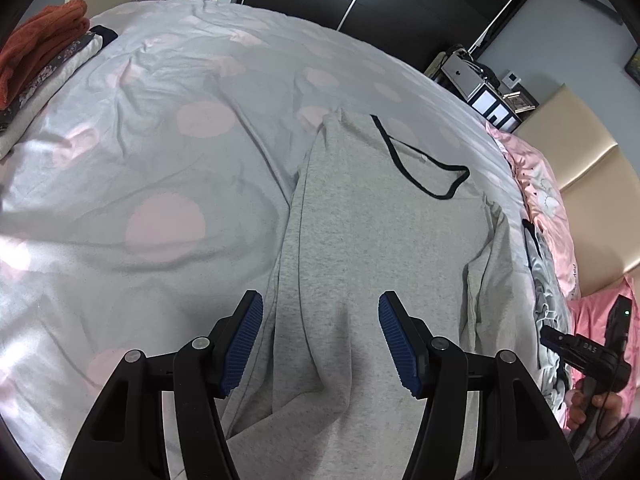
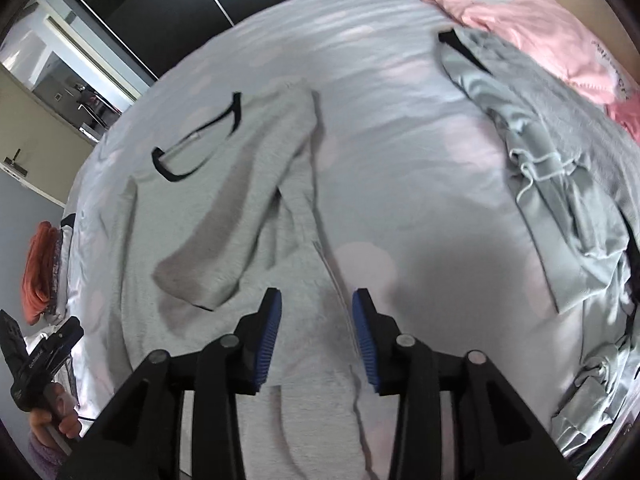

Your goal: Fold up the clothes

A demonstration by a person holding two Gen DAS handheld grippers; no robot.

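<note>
A light grey sweatshirt (image 1: 384,232) with a black neckline lies flat on the bed, its sleeves folded in over the body; it also shows in the right wrist view (image 2: 248,184). My left gripper (image 1: 320,336) is open and empty, just above the sweatshirt's near part. My right gripper (image 2: 316,332) is open and empty above the sweatshirt's right edge near the hem. The right gripper also shows at the left wrist view's right edge (image 1: 592,356), and the left gripper at the right wrist view's left edge (image 2: 40,352).
The bed cover (image 1: 160,168) is grey with pink dots. A stack of folded clothes topped by an orange one (image 1: 44,44) sits at the far left. A heap of grey garments (image 2: 560,184) and pink pillows (image 2: 520,8) lie at the right.
</note>
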